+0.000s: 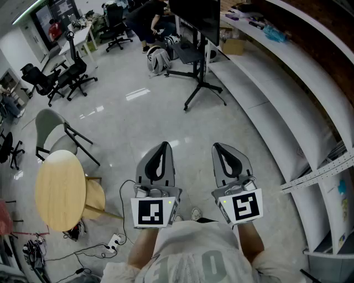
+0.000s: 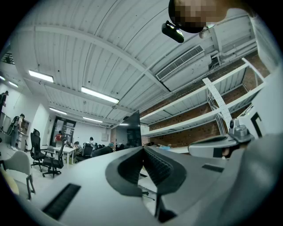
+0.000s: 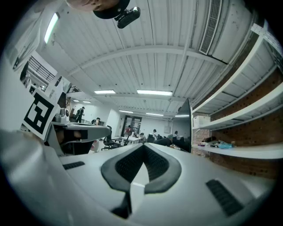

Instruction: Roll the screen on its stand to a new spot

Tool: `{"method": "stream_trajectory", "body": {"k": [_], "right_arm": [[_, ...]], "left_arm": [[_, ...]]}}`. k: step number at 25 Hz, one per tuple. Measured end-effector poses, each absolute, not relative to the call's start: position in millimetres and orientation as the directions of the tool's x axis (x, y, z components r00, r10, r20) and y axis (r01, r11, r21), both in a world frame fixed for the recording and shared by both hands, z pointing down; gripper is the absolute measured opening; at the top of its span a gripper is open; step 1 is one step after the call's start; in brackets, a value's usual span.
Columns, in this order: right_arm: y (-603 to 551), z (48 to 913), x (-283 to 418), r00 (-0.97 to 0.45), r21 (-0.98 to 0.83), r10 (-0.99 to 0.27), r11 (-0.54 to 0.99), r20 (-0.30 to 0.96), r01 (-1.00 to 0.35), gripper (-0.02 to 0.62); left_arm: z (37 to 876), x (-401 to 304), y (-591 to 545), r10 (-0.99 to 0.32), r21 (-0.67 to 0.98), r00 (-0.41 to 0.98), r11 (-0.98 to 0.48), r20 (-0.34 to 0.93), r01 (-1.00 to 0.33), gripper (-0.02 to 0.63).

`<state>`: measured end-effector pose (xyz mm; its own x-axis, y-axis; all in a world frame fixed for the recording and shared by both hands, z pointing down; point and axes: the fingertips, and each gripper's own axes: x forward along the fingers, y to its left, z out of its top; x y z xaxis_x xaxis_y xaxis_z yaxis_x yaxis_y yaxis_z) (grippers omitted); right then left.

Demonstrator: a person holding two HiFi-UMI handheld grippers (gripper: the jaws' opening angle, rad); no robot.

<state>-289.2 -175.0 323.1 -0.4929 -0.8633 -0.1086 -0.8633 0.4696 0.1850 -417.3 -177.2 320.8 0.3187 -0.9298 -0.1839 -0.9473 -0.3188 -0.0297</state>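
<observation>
The black screen (image 1: 194, 16) stands on a black wheeled stand (image 1: 202, 84) at the far middle of the floor, next to the white shelving. The screen (image 2: 133, 129) shows edge-on past the left jaws, and the screen (image 3: 184, 124) stands beyond the right jaws too. My left gripper (image 1: 164, 145) and right gripper (image 1: 216, 146) are held side by side close to my body, well short of the stand. Both are shut with nothing between their pads. In the left gripper view the left gripper (image 2: 143, 148) has its pads together; likewise the right gripper (image 3: 144, 146).
Long white shelves (image 1: 287, 94) run along the right. A round wooden table (image 1: 60, 189) and a grey chair (image 1: 55, 130) stand at left, with cables and a power strip (image 1: 113, 241) on the floor. Office chairs (image 1: 66, 77), a backpack (image 1: 157, 58) and seated people are at the far end.
</observation>
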Motion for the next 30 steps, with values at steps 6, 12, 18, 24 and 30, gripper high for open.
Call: {"method": "stream_trajectory", "body": {"k": [6,12,18,24,30], "right_arm": [[-189,323,-269,-0.483,0.177,-0.868,0.46,-0.119,-0.87,0.017],[-207,341,-249,-0.534,0.174,-0.838,0.513,-0.112,-0.841,0.017],[-229,362,-253,-0.578,0.204,-0.812,0.553,-0.088,-0.808,0.017],[-262,375,-242,-0.588,0.177,-0.807,0.571,-0.058,-0.802,0.018],[-319,397,-213,-0.532,0.194,-0.841,0.509,-0.095,-0.839,0.018]], "left_arm": [[324,-401,-189,-0.927,-0.031,0.326,-0.326,-0.184,-0.945,0.014],[335,-388,-208,-0.937,-0.022,0.304,-0.305,-0.173,-0.952,0.014],[351,-389,-227,-0.953,-0.014,0.261,-0.262,-0.151,-0.965,0.014],[356,-388,-270,-0.958,0.001,0.249,-0.252,-0.139,-0.968,0.014],[365,-377,-324,-0.94,-0.055,0.29,-0.284,-0.178,-0.957,0.014]]}}
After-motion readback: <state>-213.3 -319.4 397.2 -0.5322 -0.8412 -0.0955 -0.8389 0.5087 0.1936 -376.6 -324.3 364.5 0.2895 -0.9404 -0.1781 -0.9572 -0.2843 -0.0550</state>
